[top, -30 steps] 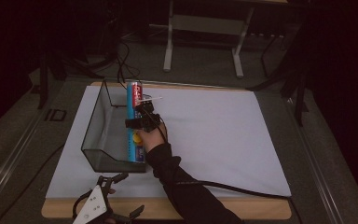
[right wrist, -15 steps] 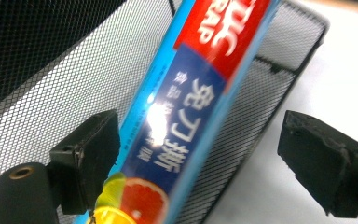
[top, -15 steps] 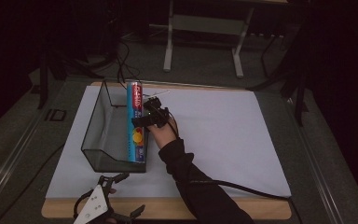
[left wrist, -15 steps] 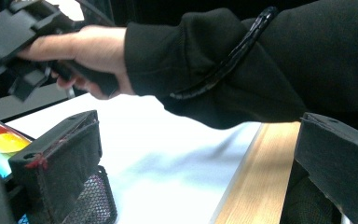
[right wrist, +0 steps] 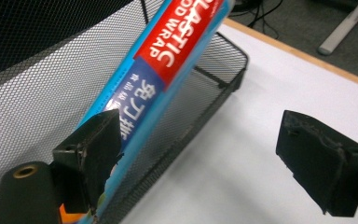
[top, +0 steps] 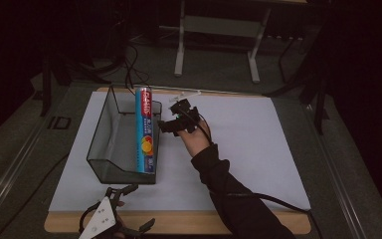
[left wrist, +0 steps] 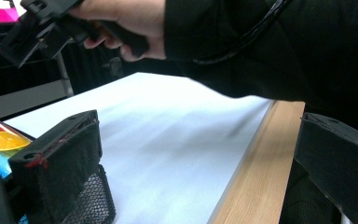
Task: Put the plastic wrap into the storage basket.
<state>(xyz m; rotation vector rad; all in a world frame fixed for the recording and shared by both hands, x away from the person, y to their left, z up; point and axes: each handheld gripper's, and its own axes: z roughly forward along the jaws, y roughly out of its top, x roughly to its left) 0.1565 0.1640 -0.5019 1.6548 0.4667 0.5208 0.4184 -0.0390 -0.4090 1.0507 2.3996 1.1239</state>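
A long blue and red plastic wrap box (top: pixel 145 129) (right wrist: pixel 168 60) rests along the right wall of a black mesh basket (top: pixel 99 134) (right wrist: pixel 37 84). My right gripper (top: pixel 165 125) (right wrist: pixel 200 140) hangs just to the right of the box, clear of it. It is open; its jaws have just sprung wide and eased in slightly, with only white sheet between them. My left gripper (top: pixel 137 208) (left wrist: pixel 198 140) is open at the table's front edge, in front of the basket, holding nothing. The left gripper view also catches the box's orange picture (left wrist: pixel 0 144) and the right gripper (left wrist: pixel 32 28).
A white sheet (top: pixel 258 144) covers most of the wooden table (top: pixel 189 223). A small white object (top: pixel 186 94) lies at the sheet's far edge. Cables and a metal stand (top: pixel 219 30) sit on the floor beyond the table.
The right gripper let go of the box and drew away to the right and upward. The box stayed against the basket's right wall. The left gripper kept still.
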